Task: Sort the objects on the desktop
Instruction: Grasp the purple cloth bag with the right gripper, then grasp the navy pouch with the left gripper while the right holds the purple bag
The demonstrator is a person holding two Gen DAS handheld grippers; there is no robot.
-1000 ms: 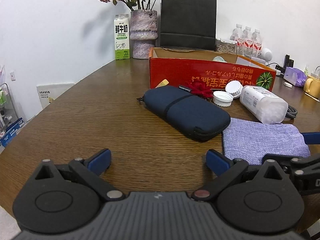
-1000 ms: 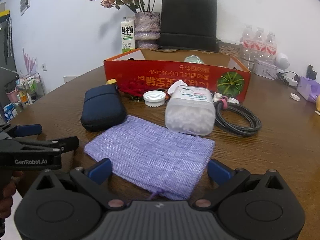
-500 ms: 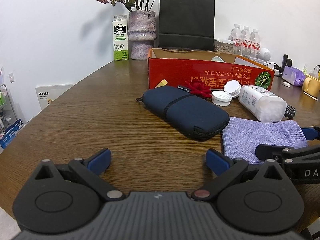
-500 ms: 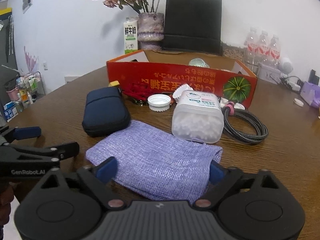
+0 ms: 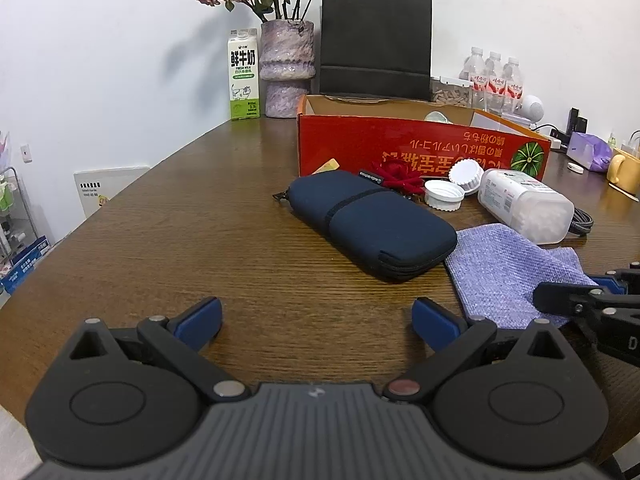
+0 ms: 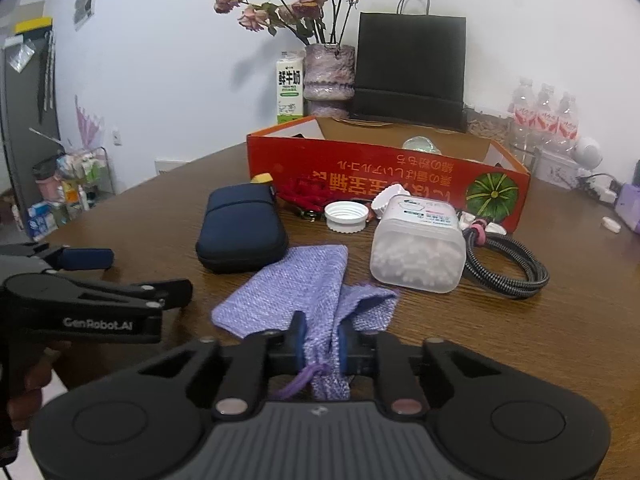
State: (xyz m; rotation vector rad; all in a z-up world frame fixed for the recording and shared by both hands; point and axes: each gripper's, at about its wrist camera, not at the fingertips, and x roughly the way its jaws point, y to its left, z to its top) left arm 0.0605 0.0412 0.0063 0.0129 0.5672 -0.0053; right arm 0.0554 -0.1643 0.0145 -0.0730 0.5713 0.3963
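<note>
The right gripper (image 6: 320,344) is clenched on the near, drawstring end of the purple woven pouch (image 6: 296,284), its blue pads pinching the cloth into a narrow gather while the far end of the pouch lies spread on the wooden table (image 6: 560,332). The pouch's far left corner reaches almost to the navy zip case (image 6: 242,228), and its right fold lies just short of the clear cotton-swab jar (image 6: 418,254), which lies on its side. A coiled braided cable (image 6: 508,264) rests against the jar's right side. Behind these, a white lid (image 6: 346,216) and a red fabric flower (image 6: 306,196) sit close to the front wall of the red cardboard box (image 6: 384,184), which stands open-topped across the middle of the table. The left gripper (image 5: 316,320) hangs released over bare wood near the table's front edge, fingers spread wide with nothing between them; its right finger (image 5: 434,322) is just beside the pouch's near left edge. In the left wrist view, a broad stretch of bare tabletop runs from the zip case leftward to the curved table edge (image 5: 120,196), and in the right wrist view the table is likewise bare to the right of the cable. Along the back wall stand a milk carton (image 5: 243,74), a vase of dried roses (image 5: 287,68), a black paper bag (image 5: 376,58) and water bottles (image 5: 494,76).
</note>
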